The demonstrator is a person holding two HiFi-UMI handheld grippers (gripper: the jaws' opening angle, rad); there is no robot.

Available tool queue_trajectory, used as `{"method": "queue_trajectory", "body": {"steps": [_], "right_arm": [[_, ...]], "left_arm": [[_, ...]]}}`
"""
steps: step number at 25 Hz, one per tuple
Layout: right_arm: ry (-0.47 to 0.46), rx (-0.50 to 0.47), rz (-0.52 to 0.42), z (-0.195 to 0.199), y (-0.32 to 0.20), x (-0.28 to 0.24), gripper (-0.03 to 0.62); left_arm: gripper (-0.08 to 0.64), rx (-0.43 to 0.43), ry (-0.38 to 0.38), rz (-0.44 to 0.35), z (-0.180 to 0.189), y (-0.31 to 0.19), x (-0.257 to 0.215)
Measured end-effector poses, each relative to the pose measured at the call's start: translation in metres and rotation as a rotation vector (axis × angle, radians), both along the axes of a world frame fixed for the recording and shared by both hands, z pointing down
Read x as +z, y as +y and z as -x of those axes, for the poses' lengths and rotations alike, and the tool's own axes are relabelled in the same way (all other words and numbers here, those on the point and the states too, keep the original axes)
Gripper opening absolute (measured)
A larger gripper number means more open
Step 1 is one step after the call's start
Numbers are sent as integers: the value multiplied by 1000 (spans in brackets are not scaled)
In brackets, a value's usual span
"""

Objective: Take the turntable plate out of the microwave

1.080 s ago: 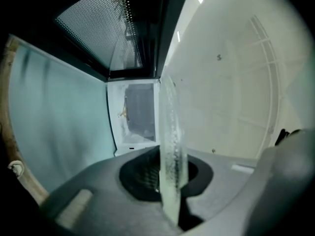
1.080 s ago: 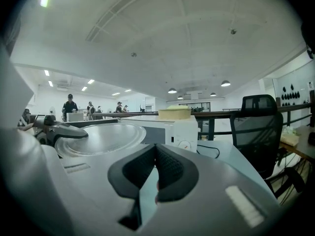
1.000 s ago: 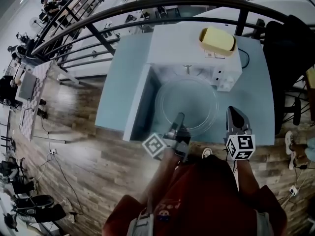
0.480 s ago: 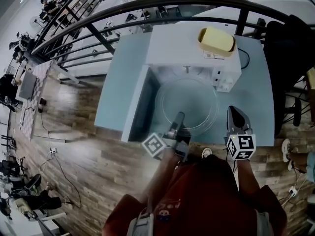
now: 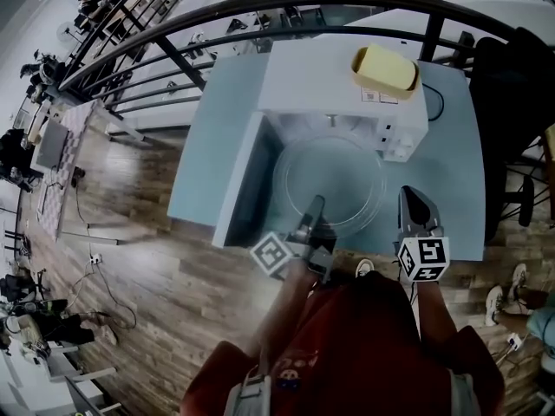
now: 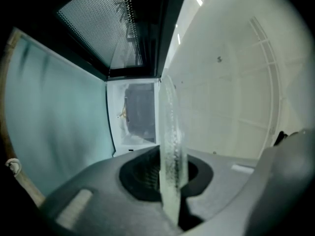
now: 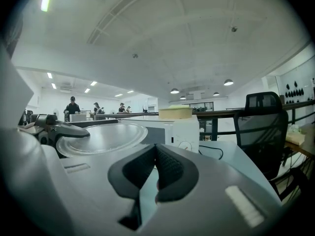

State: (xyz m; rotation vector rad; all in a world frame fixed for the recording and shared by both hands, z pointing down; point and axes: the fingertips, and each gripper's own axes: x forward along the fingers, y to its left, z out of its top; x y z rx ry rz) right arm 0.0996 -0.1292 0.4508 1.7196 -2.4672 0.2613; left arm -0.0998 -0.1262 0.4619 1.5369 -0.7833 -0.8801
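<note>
We have the clear round glass turntable plate (image 5: pixel 329 183) out of the cavity. It hangs roughly level over the pale-blue table (image 5: pixel 212 146), just in front of the white microwave (image 5: pixel 338 81), which sits at the plate's 12 o'clock. The open microwave door (image 5: pixel 244 180) stands at its 9 o'clock. The left gripper (image 5: pixel 316 206) is clamped on the plate's near rim at about 6 to 7 o'clock. In the left gripper view the rim runs edge-on between the pads and both pads press on it, so the jaws are closed on glass with only the rim's thickness between them. From that claw the plate's centre lies at 12 o'clock, so nearly all the disc cantilevers out ahead of the grip. The right gripper (image 5: pixel 414 199) has its pads together with nothing between them. It sits near the plate's 4 o'clock edge, and we can't tell whether it touches. Our read on handling is that the plate is rigid, fairly heavy, slick and breakable. A single rim pinch means a long lever, so the plate will likely want to droop or slide out if we tilt or jerk it. The best hold is the thick raised rim, bitten deep and kept flat. A second grip at 3 to 4 o'clock would balance it. We should set it down gently, because an edge strike on the table could chip it. A yellow block in a tan tray (image 5: pixel 384 70) sits on top of the microwave, well clear of the plate.
</note>
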Motion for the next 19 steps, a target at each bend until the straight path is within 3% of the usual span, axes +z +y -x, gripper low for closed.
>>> {"method": "queue_trajectory", "body": {"steps": [19], "right_arm": [[-12, -12, 17, -17, 4, 5, 0]], "left_arm": [[23, -29, -9, 17, -13, 2, 5]]}}
